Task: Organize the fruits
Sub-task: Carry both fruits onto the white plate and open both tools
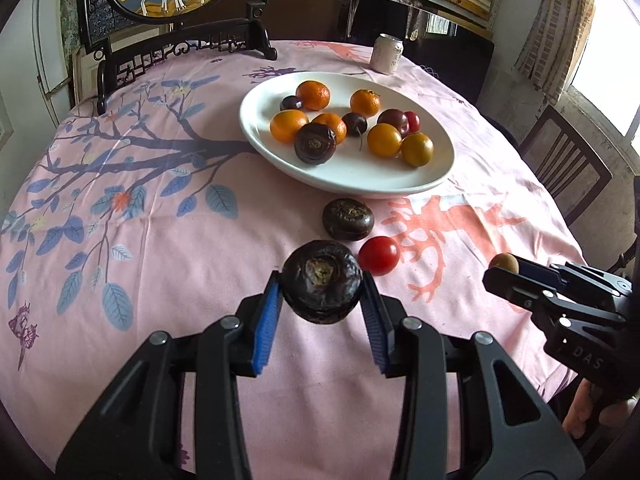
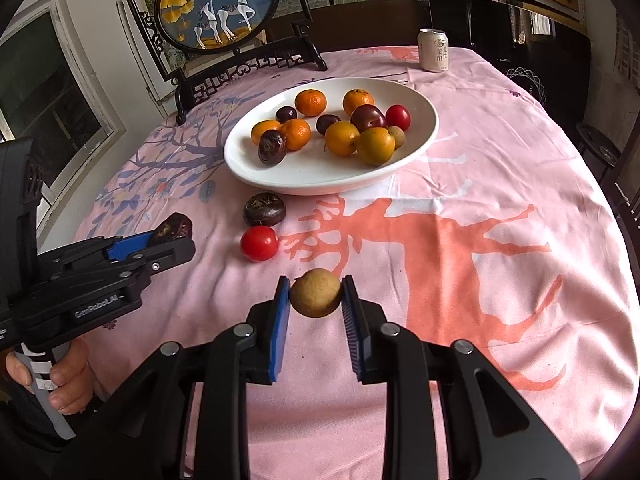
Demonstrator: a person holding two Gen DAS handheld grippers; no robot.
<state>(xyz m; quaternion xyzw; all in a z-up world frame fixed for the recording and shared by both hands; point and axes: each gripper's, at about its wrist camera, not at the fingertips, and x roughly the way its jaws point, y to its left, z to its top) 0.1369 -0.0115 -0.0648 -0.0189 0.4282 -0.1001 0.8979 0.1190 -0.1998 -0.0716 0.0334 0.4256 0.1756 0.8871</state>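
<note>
Gripping a dark, wrinkled water chestnut (image 1: 321, 293) between its blue pads, the left gripper (image 1: 321, 300) holds it just above the pink tablecloth (image 1: 160, 248). The right gripper (image 2: 316, 300) is clenched on a small tan longan (image 2: 315, 292), likewise lifted off the cloth. Two fruits lie loose on the cloth between the grippers and the plate — a second water chestnut (image 2: 264, 209) just beside the plate's near rim, and a red cherry tomato (image 2: 259, 243) next to it. The white plate (image 2: 320, 176) beyond holds mandarins, dark plums, yellow-orange fruits, one water chestnut and a red tomato. A drink can (image 2: 433, 50) stands at the table's far edge, well apart from the plate.
</note>
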